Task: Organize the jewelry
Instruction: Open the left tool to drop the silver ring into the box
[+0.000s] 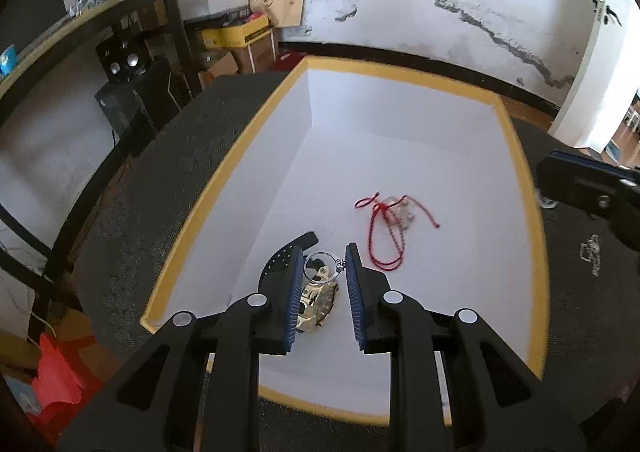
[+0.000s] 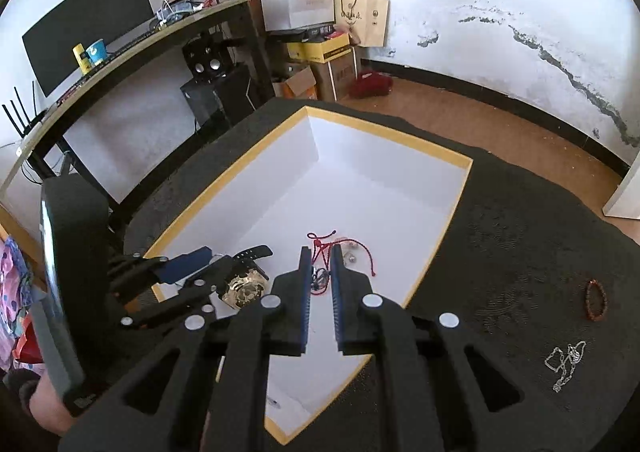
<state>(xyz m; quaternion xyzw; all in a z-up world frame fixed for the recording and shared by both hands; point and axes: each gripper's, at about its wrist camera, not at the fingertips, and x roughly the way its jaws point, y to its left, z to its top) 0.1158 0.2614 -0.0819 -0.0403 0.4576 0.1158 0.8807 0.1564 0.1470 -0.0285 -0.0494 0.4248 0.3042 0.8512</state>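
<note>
Two grippers reach into the yellow-rimmed box (image 1: pixel 520 187) you are filling. Your left gripper (image 1: pixel 322 256) straddles the gold watch (image 1: pixel 318 302), which lies on the white floor near the box's left wall, its black strap (image 1: pixel 286 254) running forward and leftward, away from you. The fingers stand apart on either side of the case without clamping it. Just right of it lies the red cord necklace (image 1: pixel 384 236), its loop stretched toward you. Your right gripper (image 2: pixel 320 252) hangs over that cord, jaws narrowly parted; whether they pinch anything you cannot tell. Outside the box, on the dark mat (image 2: pixel 520 236), rest a beaded bracelet (image 2: pixel 596 300) and a silver chain (image 2: pixel 566 360), well apart from both grippers.
</note>
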